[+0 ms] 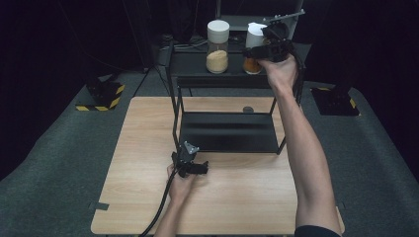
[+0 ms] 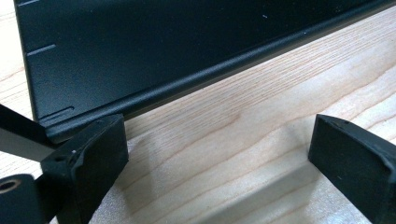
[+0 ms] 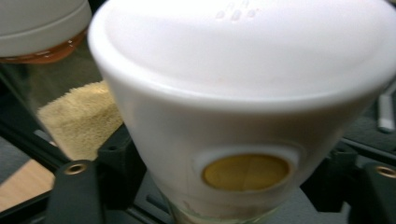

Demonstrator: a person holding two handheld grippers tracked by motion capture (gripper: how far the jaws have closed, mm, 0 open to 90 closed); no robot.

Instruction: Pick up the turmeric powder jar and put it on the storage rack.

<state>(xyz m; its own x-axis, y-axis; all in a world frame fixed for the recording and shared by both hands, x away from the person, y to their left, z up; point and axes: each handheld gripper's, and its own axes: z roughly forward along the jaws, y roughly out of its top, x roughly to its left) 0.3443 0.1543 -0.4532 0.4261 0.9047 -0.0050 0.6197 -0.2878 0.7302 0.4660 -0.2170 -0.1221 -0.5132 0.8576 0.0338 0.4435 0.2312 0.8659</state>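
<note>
A black two-shelf rack [image 1: 227,132] stands on the wooden table [image 1: 143,197]. On its top shelf are a jar of beige powder [image 1: 217,47] and a white-lidded jar of orange powder [image 1: 251,64]. My right gripper [image 1: 267,47] is raised to the orange jar from the right. In the right gripper view its white lid [image 3: 243,70] sits between the jaws of the right gripper [image 3: 219,186], which stand close beside it without pressing. The beige jar [image 3: 79,121] is just behind. My left gripper [image 1: 190,158] rests on the table at the lower shelf's front left corner [image 2: 187,46], the left gripper [image 2: 217,154] open and empty.
A small dark round object [image 1: 248,109] lies on the table behind the rack. Yellow-and-black striped bases [image 1: 101,96] sit on the grey floor at the left and right. Bare wood lies in front of the rack.
</note>
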